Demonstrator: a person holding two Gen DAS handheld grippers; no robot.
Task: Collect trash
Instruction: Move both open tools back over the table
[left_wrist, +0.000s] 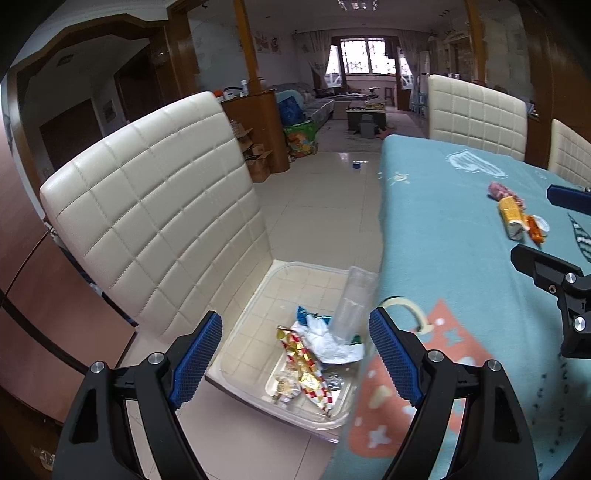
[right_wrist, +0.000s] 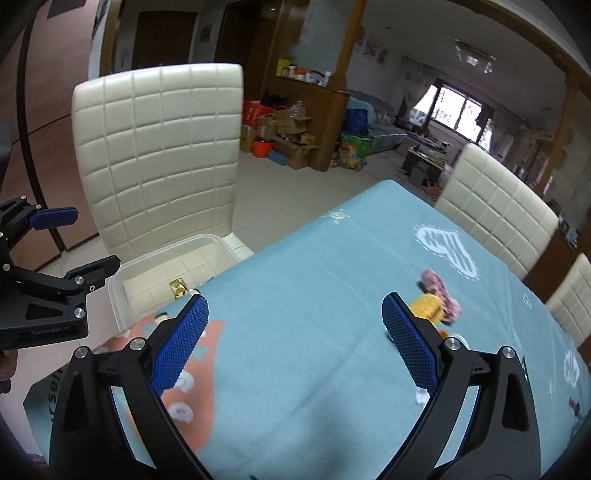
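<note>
A: Where's the trash?
B: Crumpled foil wrappers (left_wrist: 303, 365) lie in the clear plastic bin (left_wrist: 258, 295) on the cream quilted chair (left_wrist: 155, 206); a yellow packet (right_wrist: 428, 308) sits mid-table on the teal cloth (right_wrist: 314, 332).
A: Grippers?
B: Left gripper (left_wrist: 295, 354) and right gripper (right_wrist: 295, 343) both spread apart, empty.

The black body of the left gripper (right_wrist: 55, 236), seen in the right wrist view, bears the pale lettering "GenRobot.AI". White letters on the tablecloth (right_wrist: 295, 280) edge at lower left are too cut off to read

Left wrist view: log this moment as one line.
left gripper: open, above clear plastic bin on cream chair | right gripper: open, over teal tablecloth | yellow wrapper: uncollected
</note>
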